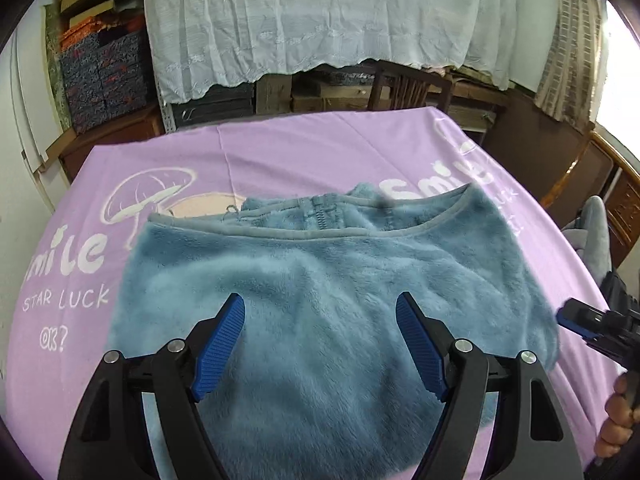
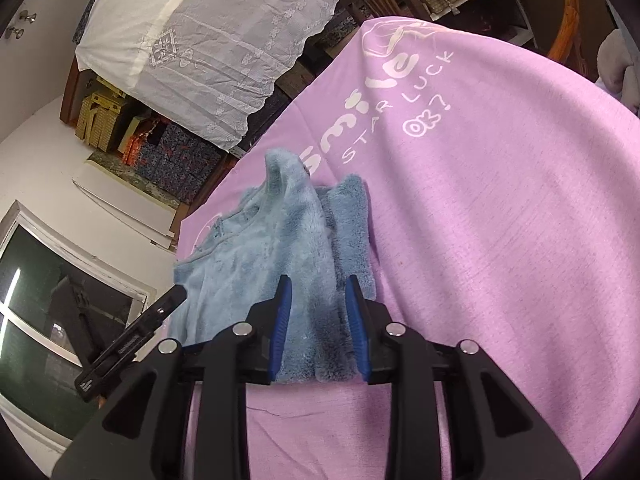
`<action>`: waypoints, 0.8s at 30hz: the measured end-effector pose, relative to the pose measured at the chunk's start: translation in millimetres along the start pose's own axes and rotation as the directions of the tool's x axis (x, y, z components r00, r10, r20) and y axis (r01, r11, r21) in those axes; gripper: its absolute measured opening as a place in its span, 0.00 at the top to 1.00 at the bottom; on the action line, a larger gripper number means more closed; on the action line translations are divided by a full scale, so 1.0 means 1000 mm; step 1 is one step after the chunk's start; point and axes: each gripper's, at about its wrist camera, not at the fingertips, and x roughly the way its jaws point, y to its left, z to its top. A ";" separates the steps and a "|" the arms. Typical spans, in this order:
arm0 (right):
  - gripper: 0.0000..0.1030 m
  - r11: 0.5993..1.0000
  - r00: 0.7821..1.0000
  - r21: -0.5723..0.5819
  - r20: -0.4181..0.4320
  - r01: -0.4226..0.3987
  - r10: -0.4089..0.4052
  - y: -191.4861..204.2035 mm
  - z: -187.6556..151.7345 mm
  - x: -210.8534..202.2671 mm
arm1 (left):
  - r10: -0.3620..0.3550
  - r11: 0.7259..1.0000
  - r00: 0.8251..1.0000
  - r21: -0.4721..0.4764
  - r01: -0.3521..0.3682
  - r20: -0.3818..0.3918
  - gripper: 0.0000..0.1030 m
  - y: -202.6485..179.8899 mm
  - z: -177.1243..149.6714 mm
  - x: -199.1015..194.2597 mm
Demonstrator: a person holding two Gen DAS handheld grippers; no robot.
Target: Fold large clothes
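The fleece garment [image 1: 320,300] ran under the left gripper [image 1: 320,344], its near hem cut off by the frame's bottom edge. To that gripper's right, the right gripper [image 1: 580,320] was blurred and cropped at the frame's side, so its jaws were unreadable there.

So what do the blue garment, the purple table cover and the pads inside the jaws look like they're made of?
Blue garment: looks like plush fleece, matte, with a fuzzy brushed pile and a smooth bound edge. Purple cover: a thin, flat fabric, matte, with white printed lettering and creases. Pads: probably rubber or plastic, blue, finely ribbed.
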 end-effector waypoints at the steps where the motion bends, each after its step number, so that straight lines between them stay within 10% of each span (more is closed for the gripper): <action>1: 0.67 1.000 1.000 -0.001 0.001 0.004 -0.004 0.000 0.000 0.000 | 0.001 1.000 1.000 -0.014 -0.001 -0.008 0.24 0.004 0.001 0.004; 24: 0.62 0.997 0.998 0.065 0.062 -0.037 0.033 -0.006 -0.020 -0.010 | 0.005 0.999 0.999 -0.038 -0.007 -0.038 0.12 0.022 -0.020 0.044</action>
